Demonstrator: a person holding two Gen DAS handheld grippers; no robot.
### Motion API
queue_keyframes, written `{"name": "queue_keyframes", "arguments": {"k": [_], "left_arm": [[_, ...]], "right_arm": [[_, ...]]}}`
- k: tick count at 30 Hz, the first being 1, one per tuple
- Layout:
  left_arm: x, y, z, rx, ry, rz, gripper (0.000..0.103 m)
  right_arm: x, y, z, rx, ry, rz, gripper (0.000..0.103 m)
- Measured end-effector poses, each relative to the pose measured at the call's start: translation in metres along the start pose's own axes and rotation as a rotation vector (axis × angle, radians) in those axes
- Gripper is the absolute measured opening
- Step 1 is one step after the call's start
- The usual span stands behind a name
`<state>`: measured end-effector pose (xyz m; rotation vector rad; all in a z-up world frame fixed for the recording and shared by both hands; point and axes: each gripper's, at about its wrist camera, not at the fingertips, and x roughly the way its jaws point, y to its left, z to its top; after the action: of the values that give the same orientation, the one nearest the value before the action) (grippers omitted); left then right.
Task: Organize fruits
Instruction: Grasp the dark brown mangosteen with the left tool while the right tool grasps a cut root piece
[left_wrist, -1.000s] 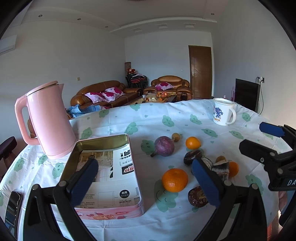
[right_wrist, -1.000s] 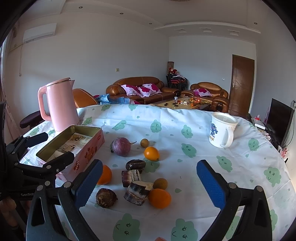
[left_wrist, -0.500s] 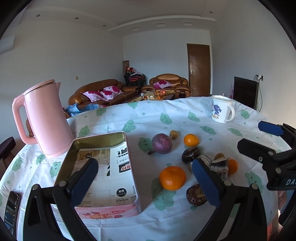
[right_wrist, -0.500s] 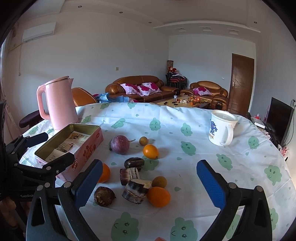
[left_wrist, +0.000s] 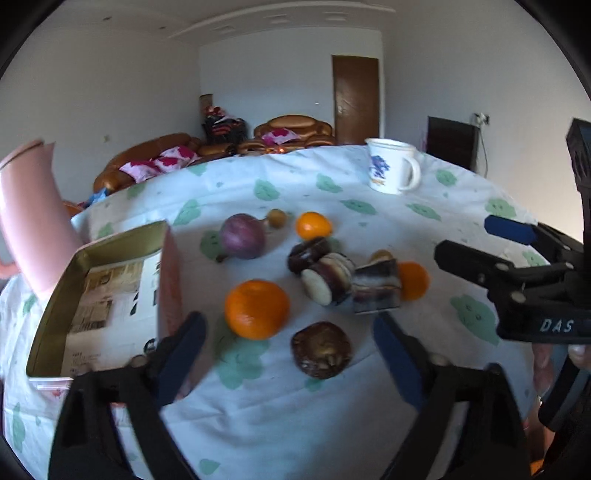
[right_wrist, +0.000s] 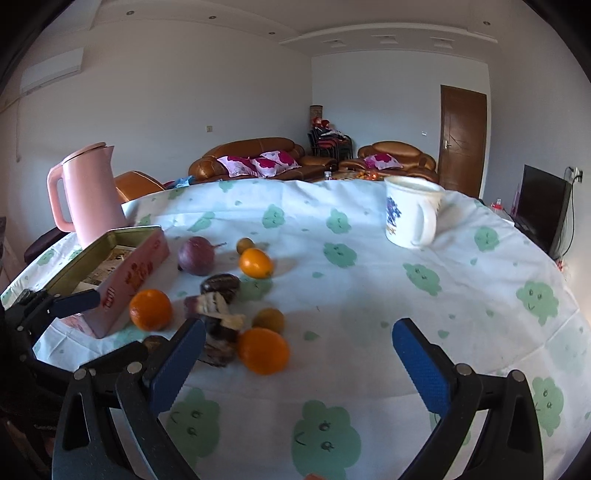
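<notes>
Fruits lie in a loose group on the tablecloth: a large orange (left_wrist: 257, 309) (right_wrist: 150, 309), a dark brown round fruit (left_wrist: 321, 349), a purple fruit (left_wrist: 243, 236) (right_wrist: 196, 255), two smaller oranges (left_wrist: 313, 225) (left_wrist: 413, 280), cut sugarcane pieces (left_wrist: 332, 280) (right_wrist: 216, 306) and small brown fruits (left_wrist: 277, 218) (right_wrist: 269, 320). An open gold-rimmed pink tin (left_wrist: 103, 288) (right_wrist: 122, 258) sits left of them. My left gripper (left_wrist: 291, 354) is open and empty, low over the large orange and dark fruit. My right gripper (right_wrist: 299, 358) is open and empty, just right of the group.
A pink kettle (right_wrist: 88, 195) (left_wrist: 26, 218) stands behind the tin. A white mug (right_wrist: 412, 214) (left_wrist: 391, 170) stands at the far right of the round table. The right gripper's body (left_wrist: 535, 280) shows at the right of the left wrist view.
Both grippers have moved forward and down toward the fruit group, so the fruits look larger and closer. The left one has shifted right, away from the tin. Both remain open.
</notes>
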<state>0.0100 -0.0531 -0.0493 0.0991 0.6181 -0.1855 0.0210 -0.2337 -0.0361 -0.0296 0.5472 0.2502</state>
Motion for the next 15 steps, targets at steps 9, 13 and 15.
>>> {"name": "queue_keyframes", "arguments": {"k": [9, 13, 15], "left_arm": [[0.023, -0.013, -0.003, 0.036, 0.153, -0.106, 0.055], [0.03, -0.007, -0.003, -0.002, 0.186, -0.135, 0.049], [0.031, -0.003, -0.004, -0.02, 0.19, -0.15, 0.041]], "right_arm": [[0.003, -0.001, -0.005, 0.014, -0.006, 0.038, 0.099], [0.007, 0.007, -0.006, 0.001, 0.006, 0.062, 0.09], [0.008, 0.013, -0.005, -0.012, 0.013, 0.077, 0.084]]}}
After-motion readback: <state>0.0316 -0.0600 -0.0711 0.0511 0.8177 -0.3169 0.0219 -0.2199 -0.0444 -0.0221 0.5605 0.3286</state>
